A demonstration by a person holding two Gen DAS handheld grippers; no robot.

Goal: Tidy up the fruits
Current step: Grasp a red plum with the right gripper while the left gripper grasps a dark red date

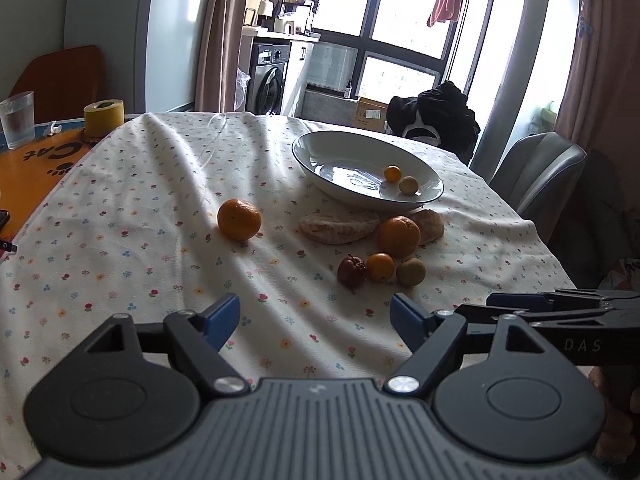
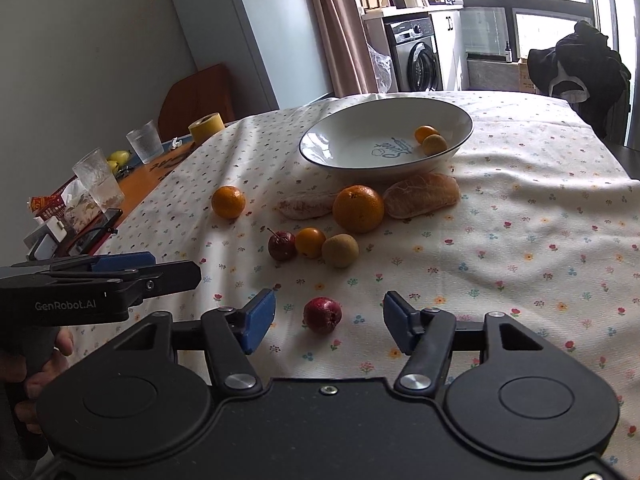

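Fingers (image 2: 260, 316) flank small dark-red fruit (image 2: 322, 314)

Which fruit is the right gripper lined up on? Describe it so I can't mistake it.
Start at the white bowl on the flowered tablecloth, then come toward the camera past the row of three small fruits. The red fruit lies alone between the open right gripper fingers, touching nothing.
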